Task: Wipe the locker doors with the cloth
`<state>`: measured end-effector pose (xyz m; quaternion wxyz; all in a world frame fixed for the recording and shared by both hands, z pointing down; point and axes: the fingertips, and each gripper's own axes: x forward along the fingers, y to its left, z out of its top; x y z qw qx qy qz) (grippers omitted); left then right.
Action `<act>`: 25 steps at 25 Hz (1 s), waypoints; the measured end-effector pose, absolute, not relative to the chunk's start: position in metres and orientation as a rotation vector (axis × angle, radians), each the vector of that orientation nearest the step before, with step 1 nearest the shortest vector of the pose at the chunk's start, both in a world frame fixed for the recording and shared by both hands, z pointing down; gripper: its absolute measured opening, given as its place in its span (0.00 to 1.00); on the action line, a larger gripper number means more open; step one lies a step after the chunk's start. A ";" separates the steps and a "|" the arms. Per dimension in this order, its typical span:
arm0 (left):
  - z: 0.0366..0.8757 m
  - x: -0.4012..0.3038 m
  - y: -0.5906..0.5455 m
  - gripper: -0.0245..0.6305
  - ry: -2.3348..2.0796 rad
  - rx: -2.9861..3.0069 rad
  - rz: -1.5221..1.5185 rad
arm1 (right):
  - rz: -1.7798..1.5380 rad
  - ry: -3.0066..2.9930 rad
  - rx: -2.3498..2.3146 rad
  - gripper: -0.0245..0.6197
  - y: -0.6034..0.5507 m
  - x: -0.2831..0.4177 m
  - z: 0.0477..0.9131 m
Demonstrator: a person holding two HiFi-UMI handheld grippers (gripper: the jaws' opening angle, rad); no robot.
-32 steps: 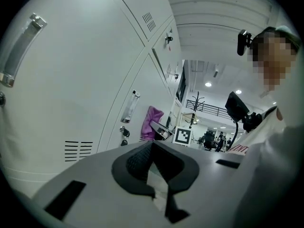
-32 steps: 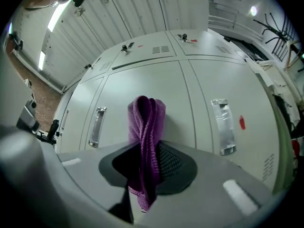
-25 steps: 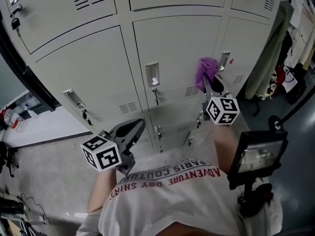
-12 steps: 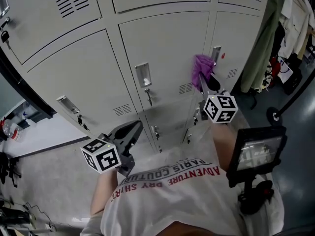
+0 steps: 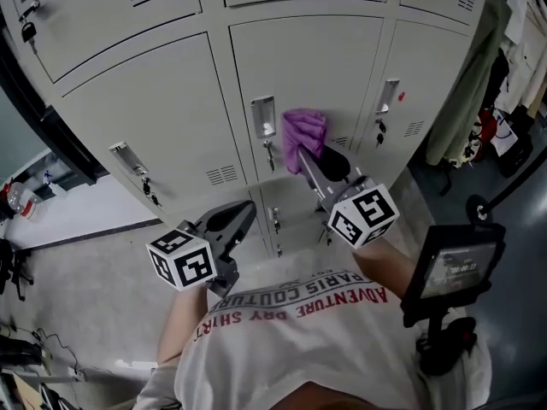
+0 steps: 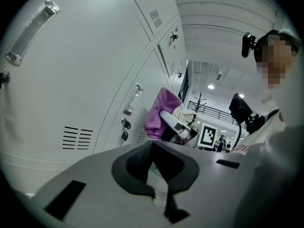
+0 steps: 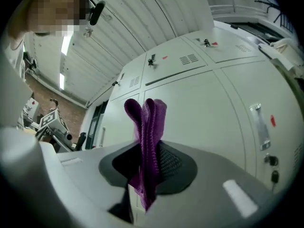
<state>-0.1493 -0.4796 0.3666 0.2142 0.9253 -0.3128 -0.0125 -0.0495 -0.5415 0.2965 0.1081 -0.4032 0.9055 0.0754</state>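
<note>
Your right gripper (image 5: 314, 159) has its jaws clamped on the purple cloth (image 5: 303, 131), which looks bunched against the middle locker door (image 5: 316, 67), just beside the recessed handle (image 5: 263, 116). Press the cloth flat and sweep in overlapping passes, steering around the handle, the hanging key (image 5: 271, 162) and the vent slots (image 5: 222, 175). Your left gripper (image 5: 244, 212) hangs low, jaws together on nothing. The painted doors look smooth; coats (image 5: 466, 92) crowd the row's right end
</note>
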 end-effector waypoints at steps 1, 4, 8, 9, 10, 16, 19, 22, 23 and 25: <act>0.367 -0.150 -0.478 0.04 -0.875 2.562 -0.043 | 0.215 2.690 -1.150 0.15 -0.539 -0.060 0.304; 0.367 -0.156 -0.475 0.04 -0.895 2.543 -0.067 | 0.254 2.787 -1.086 0.15 -0.536 -0.094 0.336; 0.370 -0.169 -0.471 0.04 -0.943 2.514 -0.079 | 0.279 2.901 -1.080 0.15 -0.541 -0.128 0.388; 0.371 -0.173 -0.470 0.04 -0.955 2.506 -0.083 | 0.262 2.918 -1.095 0.15 -0.545 -0.132 0.399; 0.371 -0.177 -0.469 0.04 -0.966 2.498 -0.086 | 0.241 2.932 -1.110 0.15 -0.550 -0.136 0.409; 0.378 -0.195 -0.472 0.04 -1.019 2.458 -0.100 | 0.135 2.945 -1.202 0.15 -0.579 -0.151 0.442; 0.381 -0.197 -0.474 0.04 -1.023 2.447 -0.091 | 0.102 2.929 -1.240 0.15 -0.590 -0.152 0.444; 0.383 -0.198 -0.476 0.04 -1.026 2.448 -0.077 | 0.092 2.920 -1.232 0.15 -0.594 -0.151 0.443; 0.383 -0.198 -0.477 0.04 -1.027 2.448 -0.075 | 0.093 2.917 -1.231 0.15 -0.595 -0.151 0.443; 0.383 -0.198 -0.480 0.04 -1.023 2.447 -0.075 | 0.094 2.909 -1.241 0.15 -0.597 -0.147 0.443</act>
